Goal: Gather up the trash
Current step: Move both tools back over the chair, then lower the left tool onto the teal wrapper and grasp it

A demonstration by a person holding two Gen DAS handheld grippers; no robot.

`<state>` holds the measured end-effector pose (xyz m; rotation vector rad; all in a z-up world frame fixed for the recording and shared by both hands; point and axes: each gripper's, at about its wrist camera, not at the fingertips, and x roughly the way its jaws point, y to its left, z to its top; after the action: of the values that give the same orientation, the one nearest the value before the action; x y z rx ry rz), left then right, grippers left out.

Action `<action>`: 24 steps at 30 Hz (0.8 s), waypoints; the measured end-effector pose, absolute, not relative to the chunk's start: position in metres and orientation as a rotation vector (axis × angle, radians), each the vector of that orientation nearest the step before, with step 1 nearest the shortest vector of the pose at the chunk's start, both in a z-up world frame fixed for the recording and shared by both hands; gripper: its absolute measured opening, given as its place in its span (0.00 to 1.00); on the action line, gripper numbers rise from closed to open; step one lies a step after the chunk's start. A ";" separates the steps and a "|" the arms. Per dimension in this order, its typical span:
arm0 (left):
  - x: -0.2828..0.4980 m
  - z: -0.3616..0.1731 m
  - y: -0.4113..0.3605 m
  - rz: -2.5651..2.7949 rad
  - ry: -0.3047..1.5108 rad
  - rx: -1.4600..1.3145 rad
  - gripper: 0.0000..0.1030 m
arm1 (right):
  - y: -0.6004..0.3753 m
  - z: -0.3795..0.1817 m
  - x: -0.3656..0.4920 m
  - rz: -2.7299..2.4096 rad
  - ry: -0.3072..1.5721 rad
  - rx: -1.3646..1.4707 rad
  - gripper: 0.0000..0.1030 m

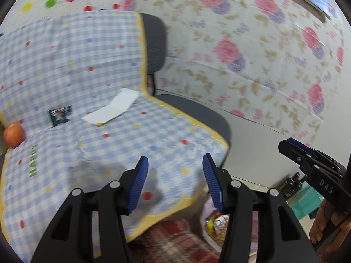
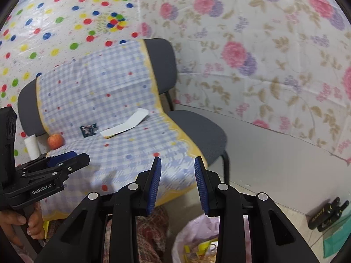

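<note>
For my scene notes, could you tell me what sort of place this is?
Probably a room at home, dressed for recording: a chair under a checked cloth, patterned sheets over the walls, and a lined trash bin on the floor.

Trash bag (image 2: 193, 236) partly hidden behind right gripper (image 2: 178, 183); card (image 1: 59, 115) print blurred.

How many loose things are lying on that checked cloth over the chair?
3: a folded white paper near the seat's back, a small dark printed packet to its left, and a round red apple at the cloth's left edge. Others may be hidden.
</note>
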<state>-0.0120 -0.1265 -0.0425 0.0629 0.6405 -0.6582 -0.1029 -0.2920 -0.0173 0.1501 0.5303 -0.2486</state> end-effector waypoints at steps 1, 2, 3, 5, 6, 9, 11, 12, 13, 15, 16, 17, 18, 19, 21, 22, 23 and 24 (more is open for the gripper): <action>-0.007 -0.043 -0.119 -0.639 0.642 0.055 0.49 | -0.288 -0.017 -0.096 -0.236 0.533 0.143 0.33; -0.003 -0.043 -0.113 -0.623 0.644 0.049 0.49 | -0.284 -0.016 -0.091 -0.225 0.535 0.140 0.33; 0.001 -0.043 -0.107 -0.608 0.644 0.042 0.49 | -0.280 -0.015 -0.083 -0.211 0.534 0.138 0.33; 0.010 -0.042 -0.093 -0.573 0.644 0.028 0.49 | -0.274 -0.010 -0.070 -0.190 0.531 0.130 0.33; 0.016 -0.040 -0.086 -0.554 0.641 0.020 0.49 | -0.271 -0.008 -0.065 -0.183 0.527 0.128 0.33; 0.033 -0.032 -0.066 -0.498 0.629 0.003 0.49 | -0.260 0.004 -0.042 -0.152 0.512 0.112 0.32; 0.045 -0.024 -0.055 -0.466 0.615 -0.001 0.49 | -0.252 0.012 -0.025 -0.129 0.499 0.101 0.33; 0.050 -0.020 -0.050 -0.450 0.607 0.000 0.49 | -0.249 0.015 -0.019 -0.125 0.493 0.096 0.33; 0.055 -0.017 -0.045 -0.432 0.599 0.000 0.49 | -0.245 0.018 -0.010 -0.119 0.486 0.088 0.33; 0.064 -0.013 -0.038 -0.408 0.589 -0.002 0.50 | -0.240 0.022 0.006 -0.106 0.479 0.081 0.33; 0.071 -0.012 -0.033 -0.391 0.586 -0.002 0.51 | -0.237 0.023 0.017 -0.099 0.480 0.077 0.33; 0.078 -0.012 -0.028 -0.375 0.587 -0.004 0.51 | -0.235 0.022 0.026 -0.092 0.484 0.076 0.33; 0.084 -0.013 -0.024 -0.361 0.591 -0.006 0.51 | -0.232 0.022 0.038 -0.080 0.488 0.076 0.33; 0.092 -0.015 -0.019 -0.341 0.601 -0.011 0.51 | -0.229 0.021 0.045 -0.075 0.491 0.075 0.33; 0.105 -0.019 -0.010 -0.313 0.614 -0.022 0.54 | -0.224 0.020 0.063 -0.058 0.499 0.075 0.33; 0.111 -0.021 -0.005 -0.299 0.618 -0.027 0.54 | -0.222 0.019 0.073 -0.050 0.502 0.075 0.33; 0.117 -0.023 -0.002 -0.287 0.623 -0.029 0.54 | -0.219 0.019 0.084 -0.044 0.505 0.074 0.33; 0.124 -0.024 0.002 -0.273 0.630 -0.031 0.54 | -0.217 0.019 0.091 -0.039 0.507 0.076 0.33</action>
<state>0.1240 0.0021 -0.0244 -0.0313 0.6296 -0.2730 0.0906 -0.2173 0.0191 0.0760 0.5066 -0.0395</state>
